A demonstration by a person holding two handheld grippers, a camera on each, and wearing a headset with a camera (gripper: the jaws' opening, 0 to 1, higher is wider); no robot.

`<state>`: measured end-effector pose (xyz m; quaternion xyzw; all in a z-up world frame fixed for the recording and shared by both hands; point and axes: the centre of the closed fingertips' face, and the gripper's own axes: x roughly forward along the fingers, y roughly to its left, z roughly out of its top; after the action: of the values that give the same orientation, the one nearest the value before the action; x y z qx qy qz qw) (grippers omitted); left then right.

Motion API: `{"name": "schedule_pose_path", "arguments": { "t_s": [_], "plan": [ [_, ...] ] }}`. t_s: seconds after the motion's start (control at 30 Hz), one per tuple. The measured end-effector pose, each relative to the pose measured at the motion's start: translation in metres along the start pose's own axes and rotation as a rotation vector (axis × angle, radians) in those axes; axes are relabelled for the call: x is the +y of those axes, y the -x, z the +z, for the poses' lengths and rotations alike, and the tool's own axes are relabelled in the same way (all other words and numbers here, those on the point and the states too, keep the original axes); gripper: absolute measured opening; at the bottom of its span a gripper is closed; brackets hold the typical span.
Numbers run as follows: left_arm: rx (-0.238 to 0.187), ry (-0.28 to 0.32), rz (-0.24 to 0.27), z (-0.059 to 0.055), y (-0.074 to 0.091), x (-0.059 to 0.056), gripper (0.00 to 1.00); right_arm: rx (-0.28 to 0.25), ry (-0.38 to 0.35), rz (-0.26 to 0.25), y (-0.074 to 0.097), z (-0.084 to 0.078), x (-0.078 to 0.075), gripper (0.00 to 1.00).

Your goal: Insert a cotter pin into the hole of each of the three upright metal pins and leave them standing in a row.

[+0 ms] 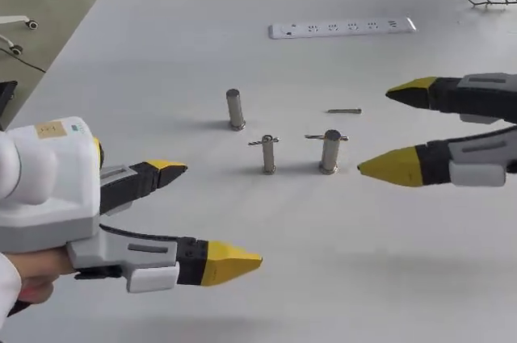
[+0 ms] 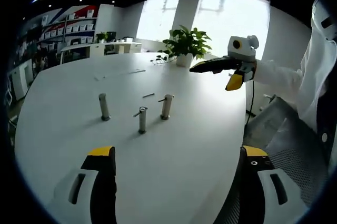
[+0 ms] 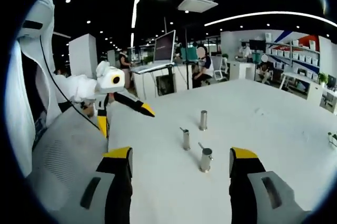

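Your yellow-tipped left gripper (image 1: 221,214) and right gripper (image 1: 373,131) hang wide open, empty, while the thin loose metal cotter pin (image 1: 344,110) lies flat at three o'clock of the bare upright steel pin (image 1: 235,109), likely light, stiff, slippery, so pinch it crosswise near one end.

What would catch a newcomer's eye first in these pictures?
Three metal pins stand upright on the white table: the middle pin and the right pin carry cotter pins, the rear left pin is bare. A loose cotter pin lies behind the right pin. The left gripper and right gripper, both open and empty, flank them.
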<state>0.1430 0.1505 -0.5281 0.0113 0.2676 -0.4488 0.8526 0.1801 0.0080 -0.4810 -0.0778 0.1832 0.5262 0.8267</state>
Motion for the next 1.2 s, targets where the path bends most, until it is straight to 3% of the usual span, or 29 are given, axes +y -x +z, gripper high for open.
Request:
{"name": "schedule_pose_path", "arguments": {
  "t_s": [0.13, 0.27, 0.47, 0.53, 0.6, 0.63, 0.77, 0.93, 0.97, 1.07, 1.2],
  "plan": [
    [-0.006, 0.014, -0.003, -0.001, -0.002, -0.003, 0.98, 0.014, -0.068, -0.022, 0.01, -0.014, 0.008, 0.85],
    [-0.011, 0.032, -0.009, -0.004, -0.005, -0.006, 0.98, 0.053, -0.087, -0.041, 0.015, -0.031, 0.019, 0.86],
    [-0.038, 0.049, 0.019, 0.0, -0.004, 0.0, 0.97, 0.059, -0.153, -0.082, 0.018, -0.039, 0.016, 0.96],
    [-0.063, 0.058, 0.041, 0.005, -0.002, 0.006, 0.94, 0.063, -0.182, -0.109, 0.017, -0.041, 0.013, 0.98],
    [-0.093, 0.114, 0.059, 0.011, -0.001, 0.013, 0.86, 0.064, -0.195, -0.112, 0.017, -0.043, 0.013, 0.98],
    [-0.128, 0.113, 0.076, 0.02, 0.001, 0.021, 0.83, 0.061, -0.195, -0.113, 0.016, -0.043, 0.014, 0.98],
    [-0.16, 0.106, 0.098, 0.033, 0.002, 0.033, 0.88, 0.069, -0.203, -0.113, 0.015, -0.045, 0.016, 0.98],
    [-0.185, 0.075, 0.154, 0.048, -0.009, 0.057, 0.86, 0.058, -0.226, -0.11, 0.013, -0.045, 0.019, 0.98],
    [-0.24, 0.117, 0.177, 0.057, -0.012, 0.066, 0.84, 0.058, -0.228, -0.109, 0.012, -0.045, 0.019, 0.97],
    [-0.339, 0.178, 0.194, 0.078, -0.016, 0.085, 0.77, 0.058, -0.233, -0.108, 0.013, -0.046, 0.021, 0.97],
    [-0.36, 0.166, 0.212, 0.089, -0.025, 0.103, 0.69, 0.053, -0.239, -0.107, 0.015, -0.046, 0.022, 0.96]
  ]
}}
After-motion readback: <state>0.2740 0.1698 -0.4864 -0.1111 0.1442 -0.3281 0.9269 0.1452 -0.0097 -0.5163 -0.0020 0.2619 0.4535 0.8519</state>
